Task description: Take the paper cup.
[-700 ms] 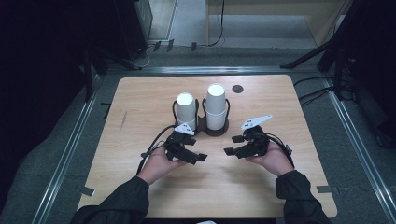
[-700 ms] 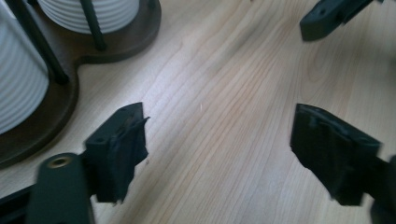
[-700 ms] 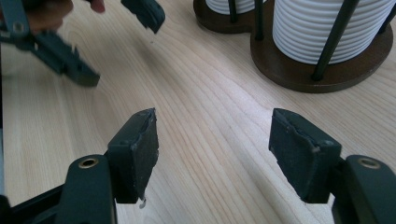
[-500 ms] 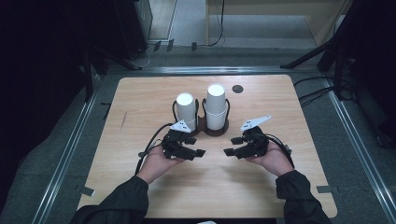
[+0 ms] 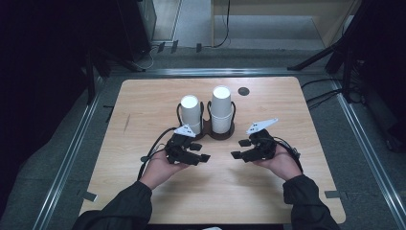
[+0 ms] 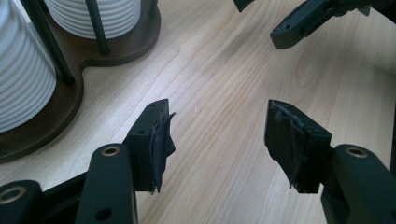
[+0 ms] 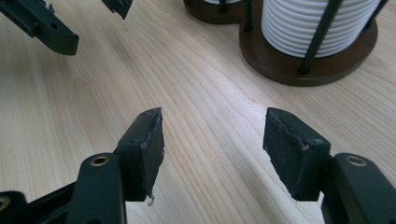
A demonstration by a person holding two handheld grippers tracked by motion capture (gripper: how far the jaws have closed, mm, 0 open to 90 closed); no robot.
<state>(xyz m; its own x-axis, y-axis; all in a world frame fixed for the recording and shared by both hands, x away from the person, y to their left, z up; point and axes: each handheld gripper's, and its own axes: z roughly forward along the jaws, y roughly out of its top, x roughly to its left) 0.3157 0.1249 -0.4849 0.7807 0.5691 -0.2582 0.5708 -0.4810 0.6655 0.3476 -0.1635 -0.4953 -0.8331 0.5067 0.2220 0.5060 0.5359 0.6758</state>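
Your table (image 5: pixel 143 105) is pale matt wood; the ribbed white paper cups (image 5: pixel 222 109) sit in a dark polished wooden holder (image 7: pixel 289 70).

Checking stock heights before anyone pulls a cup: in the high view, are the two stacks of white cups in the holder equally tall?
No: the right cup stack rises clearly higher than the left cup stack in the brown holder.

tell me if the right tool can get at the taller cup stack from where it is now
Probably yes. The right tool has open, empty jaws, and only bare table lies between it and the taller cup stack. The holder's thin black rods around the cups could hinder a side grip.
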